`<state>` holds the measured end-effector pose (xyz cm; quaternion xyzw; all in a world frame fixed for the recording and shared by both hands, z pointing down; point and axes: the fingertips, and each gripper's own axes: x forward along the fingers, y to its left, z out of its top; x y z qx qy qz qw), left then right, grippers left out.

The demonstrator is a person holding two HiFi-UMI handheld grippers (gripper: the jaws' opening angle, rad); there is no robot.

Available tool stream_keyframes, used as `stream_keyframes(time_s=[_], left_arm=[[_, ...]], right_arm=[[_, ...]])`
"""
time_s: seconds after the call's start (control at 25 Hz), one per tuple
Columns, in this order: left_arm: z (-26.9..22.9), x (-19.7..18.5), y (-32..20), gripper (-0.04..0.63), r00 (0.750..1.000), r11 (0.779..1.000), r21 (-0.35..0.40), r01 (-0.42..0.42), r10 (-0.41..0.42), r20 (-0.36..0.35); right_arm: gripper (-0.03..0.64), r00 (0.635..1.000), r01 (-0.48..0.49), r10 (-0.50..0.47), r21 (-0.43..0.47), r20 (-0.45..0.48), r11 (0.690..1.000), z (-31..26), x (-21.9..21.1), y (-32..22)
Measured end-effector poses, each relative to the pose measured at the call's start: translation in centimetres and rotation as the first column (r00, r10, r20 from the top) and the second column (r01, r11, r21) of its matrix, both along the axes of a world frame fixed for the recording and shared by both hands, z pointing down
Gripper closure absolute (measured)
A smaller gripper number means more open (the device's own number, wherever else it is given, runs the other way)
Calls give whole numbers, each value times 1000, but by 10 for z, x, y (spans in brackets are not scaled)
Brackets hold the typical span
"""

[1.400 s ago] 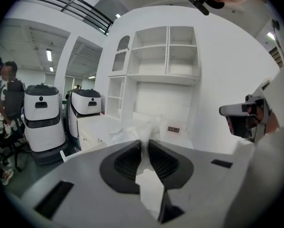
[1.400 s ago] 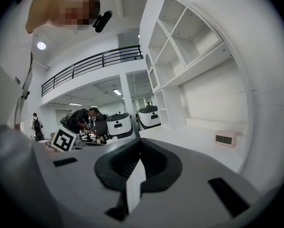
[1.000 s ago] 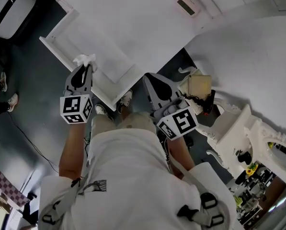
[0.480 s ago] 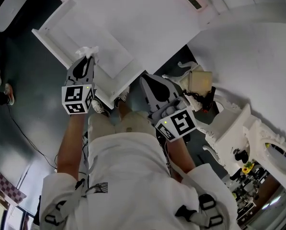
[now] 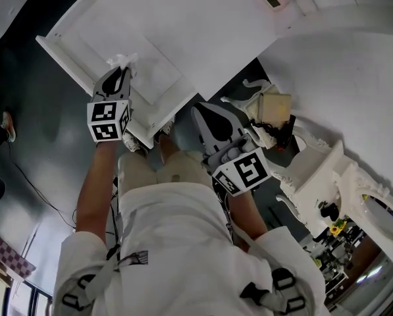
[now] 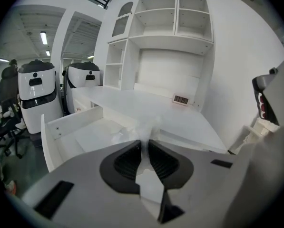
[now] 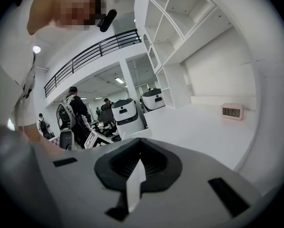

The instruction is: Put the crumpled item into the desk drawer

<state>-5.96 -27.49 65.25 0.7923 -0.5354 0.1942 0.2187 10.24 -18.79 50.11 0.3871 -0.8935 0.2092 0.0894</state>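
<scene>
1. The drawer [image 5: 64, 30] stands pulled out of the desk, so I judge the opening step done.
2. My left gripper [image 5: 120, 72] pinches the crumpled item [image 5: 123, 60], pads pressed on it. It hangs over the drawer's inside, just past the drawer's front wall, not yet let go.
3. Left to do: lower it into the drawer and release it.
4. The item sticks out ahead of my jaw tips. Its long axis seems to run along the jaws, pointing across the drawer toward the desk.
5. My right gripper [image 5: 207, 114] is pressed together on nothing, beside the drawer.
</scene>
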Motion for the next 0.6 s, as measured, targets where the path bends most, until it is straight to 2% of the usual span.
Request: stream_keyframes(time_s=[0.36, 0.6], left_arm=[[33, 5, -13, 535, 999, 997, -71, -8, 11, 38], [54, 15, -22, 535, 997, 991, -126, -40, 48, 68]], right_arm=[[607, 1000, -7, 7, -12, -3, 1000, 8, 10, -4], [607, 1000, -2, 1, -17, -6, 1000, 11, 14, -8]])
